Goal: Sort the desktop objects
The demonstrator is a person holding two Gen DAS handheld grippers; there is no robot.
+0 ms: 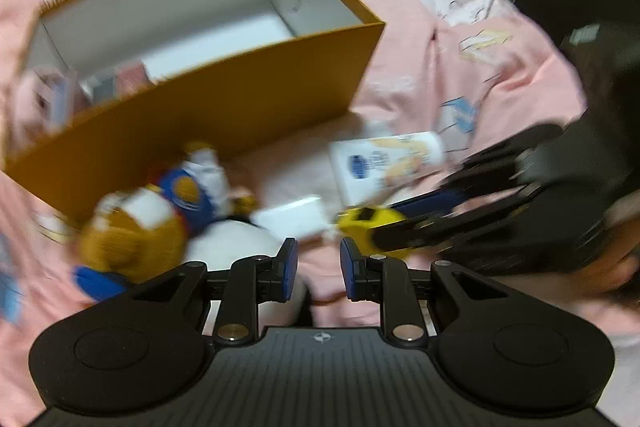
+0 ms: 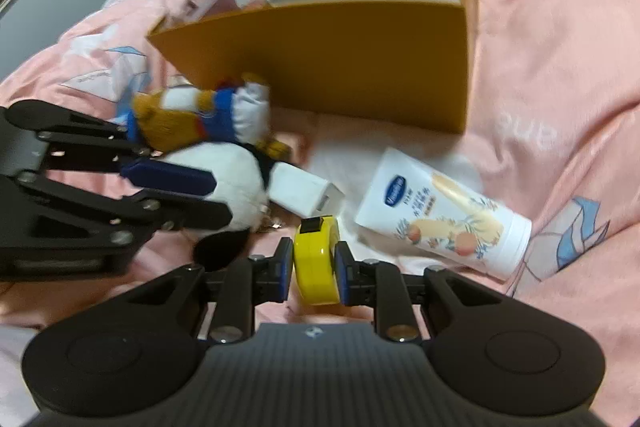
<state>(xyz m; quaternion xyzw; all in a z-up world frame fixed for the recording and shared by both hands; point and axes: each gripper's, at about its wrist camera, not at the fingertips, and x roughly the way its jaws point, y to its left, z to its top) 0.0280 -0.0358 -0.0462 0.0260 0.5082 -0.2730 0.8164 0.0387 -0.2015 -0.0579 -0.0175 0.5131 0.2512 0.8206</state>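
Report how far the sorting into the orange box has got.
Done: a few small items already lie inside the orange box. In hand: the right gripper clamps the yellow tape measure. Left: lotion tube, white box and plush toys remain on the pink sheet.

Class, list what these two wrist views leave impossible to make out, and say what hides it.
- Box contents: left wrist view, front wall and blur hide them.
- Tube small print: right wrist view, blurred.
- Plush toys: left gripper overlaps.
- Yellow tape measure faces: right gripper pads cover.
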